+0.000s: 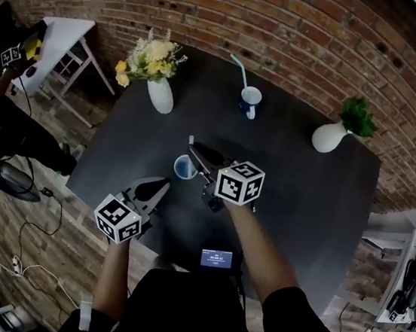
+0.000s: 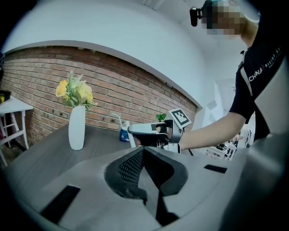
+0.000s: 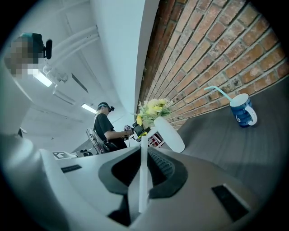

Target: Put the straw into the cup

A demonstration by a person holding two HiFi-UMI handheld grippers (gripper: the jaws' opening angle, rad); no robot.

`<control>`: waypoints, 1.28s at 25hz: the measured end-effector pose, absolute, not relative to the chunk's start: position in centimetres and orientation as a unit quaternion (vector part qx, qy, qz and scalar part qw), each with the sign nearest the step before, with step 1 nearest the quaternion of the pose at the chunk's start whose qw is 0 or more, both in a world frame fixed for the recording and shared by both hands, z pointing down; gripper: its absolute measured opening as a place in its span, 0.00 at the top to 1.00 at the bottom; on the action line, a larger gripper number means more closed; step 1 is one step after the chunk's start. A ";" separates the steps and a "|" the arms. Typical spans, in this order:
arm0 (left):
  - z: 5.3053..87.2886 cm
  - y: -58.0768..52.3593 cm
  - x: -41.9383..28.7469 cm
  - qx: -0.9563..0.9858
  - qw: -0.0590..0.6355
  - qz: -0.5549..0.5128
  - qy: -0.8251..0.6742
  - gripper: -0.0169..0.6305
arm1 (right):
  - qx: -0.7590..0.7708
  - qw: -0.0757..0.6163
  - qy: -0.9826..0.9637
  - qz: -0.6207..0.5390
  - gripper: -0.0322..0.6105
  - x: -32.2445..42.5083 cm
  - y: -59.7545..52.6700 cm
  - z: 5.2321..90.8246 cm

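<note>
Right gripper is clenched on the white straw, holding it roughly upright just right of the blue cup mid-table, seemingly to line it over the rim, while the left gripper hovers near-left, closed and empty.

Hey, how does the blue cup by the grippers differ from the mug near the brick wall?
The mug already holds a bent straw; the blue cup holds none. The mug has a handle; none shows on the blue cup. The mug stands far across the table, while the blue cup sits beside the right gripper, which grips a white straw. Both are blue and upright.
</note>
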State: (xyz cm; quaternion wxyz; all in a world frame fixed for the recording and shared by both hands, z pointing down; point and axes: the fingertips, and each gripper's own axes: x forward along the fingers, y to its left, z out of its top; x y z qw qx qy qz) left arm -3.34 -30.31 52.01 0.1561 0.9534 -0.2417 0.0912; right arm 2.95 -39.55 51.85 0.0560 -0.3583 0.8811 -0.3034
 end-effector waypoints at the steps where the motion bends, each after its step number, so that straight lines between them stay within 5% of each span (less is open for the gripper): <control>1: 52.2 -30.4 -3.3 0.953 0.158 0.091 -0.243 0.97 | -0.363 0.056 0.879 -0.303 0.87 3.0 -39.7 52.3; 32: 56.0 -32.1 -2.8 0.944 0.195 0.106 -0.244 0.97 | -0.408 0.000 0.868 -0.283 0.87 3.2 -41.2 59.4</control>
